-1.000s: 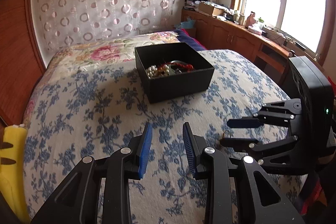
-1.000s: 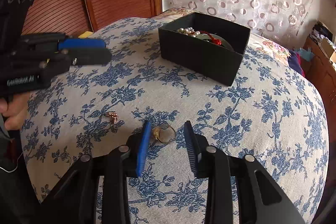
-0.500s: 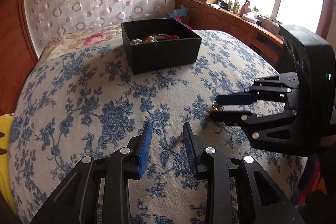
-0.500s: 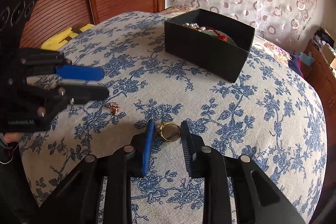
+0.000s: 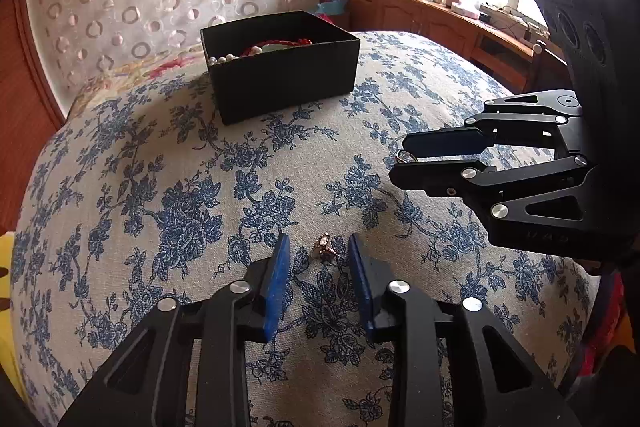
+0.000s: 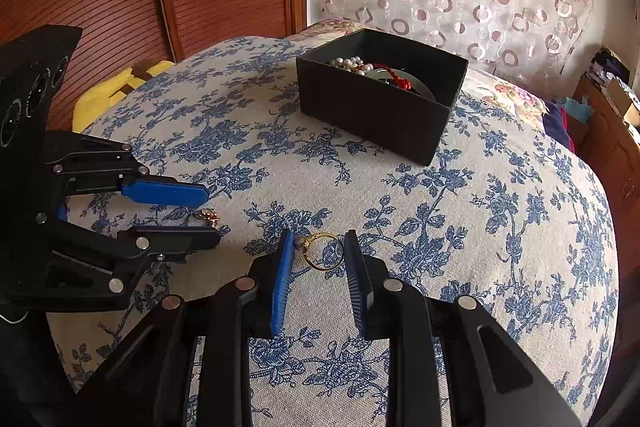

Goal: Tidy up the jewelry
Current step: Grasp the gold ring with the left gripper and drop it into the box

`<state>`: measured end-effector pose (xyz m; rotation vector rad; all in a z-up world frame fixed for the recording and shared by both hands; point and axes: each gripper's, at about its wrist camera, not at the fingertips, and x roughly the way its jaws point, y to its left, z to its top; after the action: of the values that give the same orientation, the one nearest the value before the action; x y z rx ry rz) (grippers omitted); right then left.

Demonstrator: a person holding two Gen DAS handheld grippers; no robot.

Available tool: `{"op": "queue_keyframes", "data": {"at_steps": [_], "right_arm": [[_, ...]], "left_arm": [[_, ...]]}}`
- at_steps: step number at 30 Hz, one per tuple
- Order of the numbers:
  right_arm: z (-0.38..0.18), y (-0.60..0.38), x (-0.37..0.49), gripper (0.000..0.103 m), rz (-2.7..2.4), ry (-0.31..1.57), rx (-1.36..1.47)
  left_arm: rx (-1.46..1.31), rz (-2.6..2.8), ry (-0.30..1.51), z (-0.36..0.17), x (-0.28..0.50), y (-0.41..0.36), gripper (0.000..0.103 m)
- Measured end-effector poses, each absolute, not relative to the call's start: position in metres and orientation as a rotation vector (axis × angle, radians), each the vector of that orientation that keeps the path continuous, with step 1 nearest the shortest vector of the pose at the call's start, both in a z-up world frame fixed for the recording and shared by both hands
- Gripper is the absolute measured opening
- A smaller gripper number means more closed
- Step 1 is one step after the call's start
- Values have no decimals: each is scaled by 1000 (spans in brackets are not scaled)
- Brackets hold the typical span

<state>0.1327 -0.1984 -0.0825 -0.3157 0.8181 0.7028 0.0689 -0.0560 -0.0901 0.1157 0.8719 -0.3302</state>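
A small rose-gold earring lies on the blue-flowered bedspread between the fingertips of my left gripper. Its jaws are closing, and the pads stand clear of the earring on both sides. My right gripper holds a gold ring low over the cover, with both blue pads against it. From the left wrist view, the right gripper is at the right with the ring at its tips. The black jewelry box stands farther back, holding pearls and a red cord.
In the right wrist view the box is beyond the ring, and the left gripper straddles the earring. A yellow object lies at the bed's left edge. A wooden cabinet runs under the window.
My left gripper has come down toward the bedspread, and the earring now sits between its fingers, which have narrowed. The right gripper's jaws have drawn in onto the ring.
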Motion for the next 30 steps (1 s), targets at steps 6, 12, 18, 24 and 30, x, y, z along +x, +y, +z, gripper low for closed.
{"op": "queue_keyframes", "data": {"at_steps": [6, 12, 18, 24, 30], "right_arm": [[-78, -199, 136, 28, 697, 807, -316], [-63, -198, 149, 28, 683, 779, -320], [-44, -195, 168, 28, 673, 733, -317], [-30, -195, 207, 28, 625, 716, -279], [-27, -193, 237, 28, 608, 727, -253]], "left_arm": [[98, -315, 859, -84, 74, -50, 6], [89, -289, 817, -68, 85, -44, 5], [79, -273, 767, -45, 100, -39, 5], [88, -252, 719, -23, 122, -38, 5], [92, -232, 697, -14, 143, -37, 6]]}}
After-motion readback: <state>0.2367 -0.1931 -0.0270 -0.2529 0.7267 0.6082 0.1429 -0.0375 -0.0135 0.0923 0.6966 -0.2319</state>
